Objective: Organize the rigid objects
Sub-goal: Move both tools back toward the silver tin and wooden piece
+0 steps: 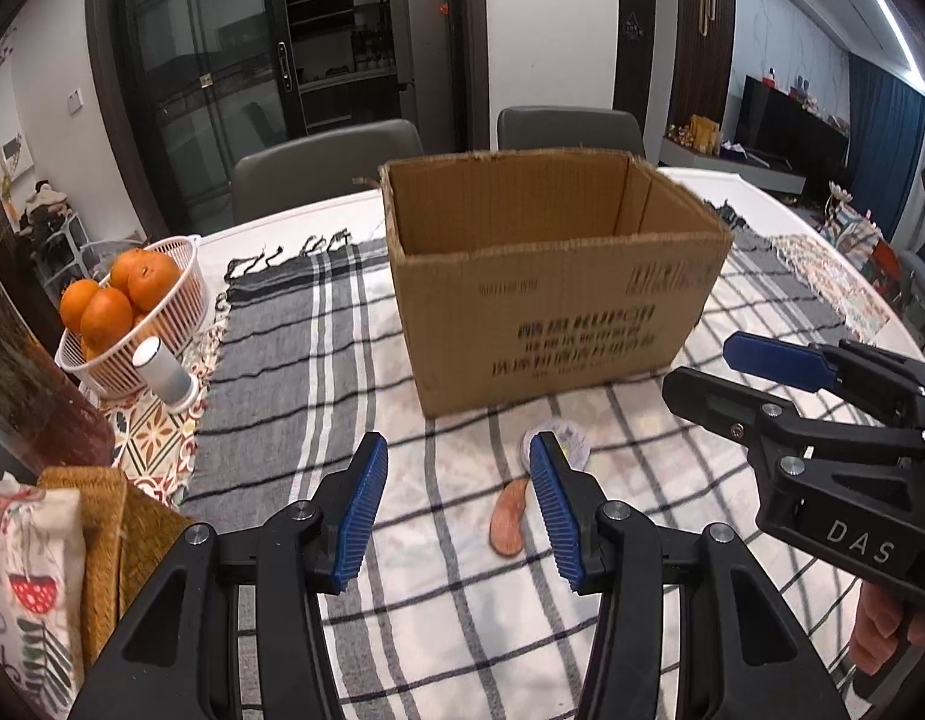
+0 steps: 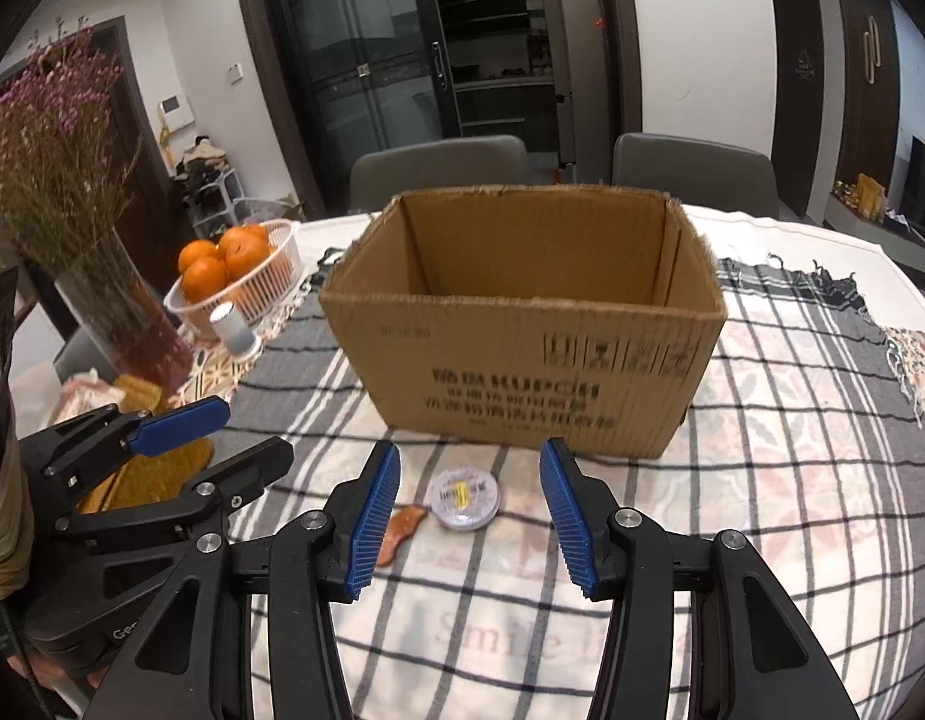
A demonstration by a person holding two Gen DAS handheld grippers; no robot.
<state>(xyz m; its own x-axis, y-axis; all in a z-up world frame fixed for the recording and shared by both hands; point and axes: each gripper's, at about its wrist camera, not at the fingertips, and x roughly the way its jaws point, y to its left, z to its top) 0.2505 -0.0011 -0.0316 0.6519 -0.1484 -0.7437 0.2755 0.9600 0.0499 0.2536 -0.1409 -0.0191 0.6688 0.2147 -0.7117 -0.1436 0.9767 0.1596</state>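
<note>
On the checked cloth [image 2: 762,420] covering the tabletop [image 1: 270,222], just in front of the open cardboard box [image 2: 522,330], lie the two small things to be tidied: a round clear container [image 2: 464,498] and, touching or nearly touching its left side, a flat brown wooden piece [image 2: 402,531]. They sit close to the box's near wall, which I judge makes for a short lift over its rim; the box stands flaps-off and looks empty as far as its inside shows, ready to receive them

Both tools hang side by side, angled down at the items. The left gripper [image 1: 456,510] has its fingers parted with nothing between them, the wooden piece just beside its right finger. The right gripper [image 2: 468,522] is likewise parted and empty, the round container framed in its gap but untouched

Room is good: bare cloth lies all around the two pieces. Well off to the left stand a basket of oranges [image 2: 246,276], a small white cylinder [image 2: 231,330] and a vase of dried flowers [image 2: 60,180], clear of the path. The tightest spot is between the two tools themselves, which sit near one another
</note>
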